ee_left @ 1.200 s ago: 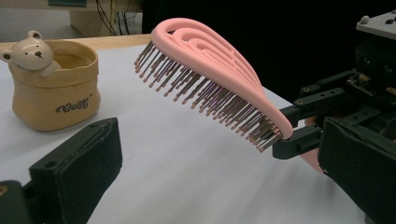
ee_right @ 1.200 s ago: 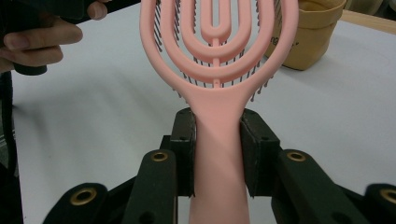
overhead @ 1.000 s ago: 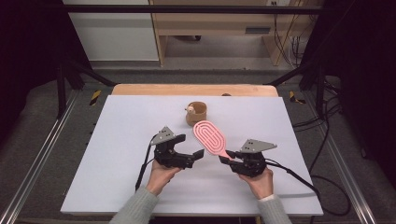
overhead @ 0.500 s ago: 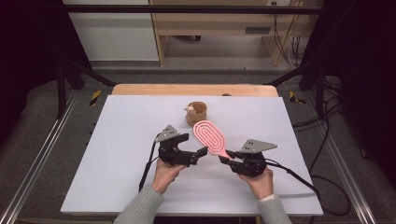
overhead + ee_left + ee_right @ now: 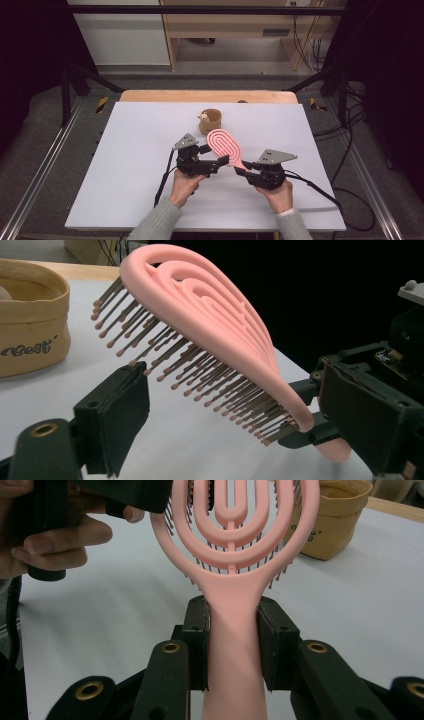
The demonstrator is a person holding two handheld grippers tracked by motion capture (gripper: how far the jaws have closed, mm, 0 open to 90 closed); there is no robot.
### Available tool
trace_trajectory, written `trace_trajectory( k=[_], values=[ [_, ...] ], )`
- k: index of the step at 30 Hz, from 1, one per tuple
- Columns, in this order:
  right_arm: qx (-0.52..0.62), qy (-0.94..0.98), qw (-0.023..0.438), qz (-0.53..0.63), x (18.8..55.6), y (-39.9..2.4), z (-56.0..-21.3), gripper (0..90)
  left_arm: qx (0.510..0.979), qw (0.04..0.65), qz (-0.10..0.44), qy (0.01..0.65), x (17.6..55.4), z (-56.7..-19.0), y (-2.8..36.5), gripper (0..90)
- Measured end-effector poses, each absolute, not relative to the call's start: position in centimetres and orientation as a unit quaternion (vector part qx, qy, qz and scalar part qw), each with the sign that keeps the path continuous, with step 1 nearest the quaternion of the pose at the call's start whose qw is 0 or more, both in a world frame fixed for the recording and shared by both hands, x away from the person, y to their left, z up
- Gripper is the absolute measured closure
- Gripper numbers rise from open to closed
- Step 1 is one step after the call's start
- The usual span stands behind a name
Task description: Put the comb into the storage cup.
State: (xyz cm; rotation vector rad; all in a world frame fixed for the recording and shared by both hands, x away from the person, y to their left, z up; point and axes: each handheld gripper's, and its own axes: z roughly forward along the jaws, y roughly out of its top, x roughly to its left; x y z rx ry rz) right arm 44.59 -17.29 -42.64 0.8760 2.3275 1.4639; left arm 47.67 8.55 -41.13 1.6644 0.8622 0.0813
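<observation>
Grey knit sleeves [image 5: 155, 225] – black grippers, brass-ringed screw holes, grey three-cornered top plates [image 5: 276, 156], black cables.

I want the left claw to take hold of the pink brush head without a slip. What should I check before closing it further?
1. Right claw clamped on the handle of the pink hairbrush: ok, both pads press the handle.
2. Brush head between the left claw's jaws: ok, the bristles sit in the gap.
3. Left claw's jaws wide enough: ok, they have just been closing, and the near pad is at the bristle tips while the far one stands apart.
4. Brush lifted off the white table: ok, head is raised and tilted.
5. Tan pouch out of the way: ok, it stands beyond the brush.
</observation>
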Motion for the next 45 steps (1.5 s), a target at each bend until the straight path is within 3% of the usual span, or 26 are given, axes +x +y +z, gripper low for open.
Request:
trace_trajectory(
  k=[12, 45],
  values=[
    [0.292, 0.804, 0.13, 0.502, 44.49, -17.0, -42.59, 70.0, 0.708, 0.596, 0.025, 0.378, 47.87, -41.18, 8.23, 33.6],
    [0.284, 0.799, 0.148, 0.509, 44.27, -16.75, -42.82, 70.9, 0.678, 0.625, 0.008, 0.387, 47.03, -40.68, 7.91, 56.4]
  ],
)
